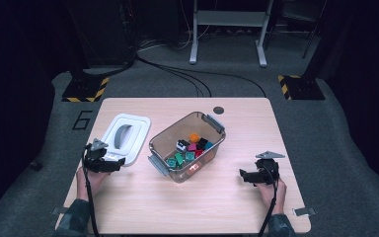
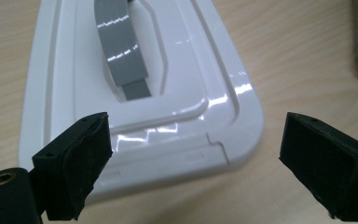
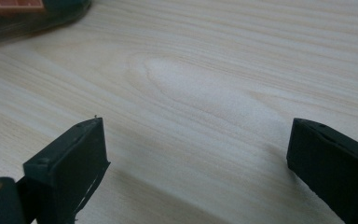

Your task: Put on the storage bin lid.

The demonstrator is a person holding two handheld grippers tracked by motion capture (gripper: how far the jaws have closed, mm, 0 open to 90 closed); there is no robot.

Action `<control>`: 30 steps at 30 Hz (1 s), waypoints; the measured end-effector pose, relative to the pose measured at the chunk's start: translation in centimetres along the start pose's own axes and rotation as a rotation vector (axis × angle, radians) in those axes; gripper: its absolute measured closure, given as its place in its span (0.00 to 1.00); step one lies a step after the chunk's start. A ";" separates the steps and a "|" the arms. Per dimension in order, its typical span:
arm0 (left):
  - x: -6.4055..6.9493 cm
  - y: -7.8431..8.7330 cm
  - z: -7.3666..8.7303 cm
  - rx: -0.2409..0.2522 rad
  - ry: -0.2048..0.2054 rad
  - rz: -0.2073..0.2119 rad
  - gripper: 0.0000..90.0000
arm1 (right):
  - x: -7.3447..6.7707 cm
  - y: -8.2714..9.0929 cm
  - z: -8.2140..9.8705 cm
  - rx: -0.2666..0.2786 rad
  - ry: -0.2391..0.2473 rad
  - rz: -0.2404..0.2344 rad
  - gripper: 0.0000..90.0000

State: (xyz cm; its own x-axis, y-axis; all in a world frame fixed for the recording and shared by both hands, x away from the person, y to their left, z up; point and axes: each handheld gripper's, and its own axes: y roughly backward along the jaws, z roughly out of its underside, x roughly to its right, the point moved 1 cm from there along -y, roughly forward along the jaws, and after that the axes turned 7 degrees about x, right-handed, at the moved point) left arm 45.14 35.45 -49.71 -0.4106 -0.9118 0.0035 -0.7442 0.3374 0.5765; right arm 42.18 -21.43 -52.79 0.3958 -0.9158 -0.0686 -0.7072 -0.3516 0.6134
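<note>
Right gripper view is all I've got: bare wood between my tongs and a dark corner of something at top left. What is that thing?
Observer: A clear storage bin in the middle of the table, open on top, with small coloured blocks inside.
Operator: Where's its lid?
Observer: The white lid lies flat on the table to the bin's left, grey handle up.
Operator: Is the other hand on it?
Observer: The left tongs stand open over the lid's near end, gripping nothing.
Operator: And mine?
Observer: The right tongs sit open, right of the bin, pointing toward it.
</note>
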 end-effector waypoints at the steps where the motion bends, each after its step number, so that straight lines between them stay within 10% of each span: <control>1: -0.4 -0.4 -0.3 0.006 0.016 0.006 0.11 | 0.0 -0.1 0.0 -0.002 -0.004 -0.001 0.04; 14: -2.8 -5.2 -2.3 0.013 0.086 -0.019 0.08 | 0.2 -0.2 0.6 0.033 0.024 0.020 0.06; 30: -2.5 -6.7 -2.1 0.058 0.064 -0.074 0.69 | 0.1 -0.2 0.6 0.034 0.026 0.031 0.07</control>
State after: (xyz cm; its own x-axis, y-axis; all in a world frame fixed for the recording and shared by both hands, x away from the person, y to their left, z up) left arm 52.25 34.96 -51.87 -0.3202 -0.9472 0.0160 -0.8013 0.2798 0.5289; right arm 41.98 -21.62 -53.41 0.3884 -0.9210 -0.0295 -0.7387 -0.3303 0.5875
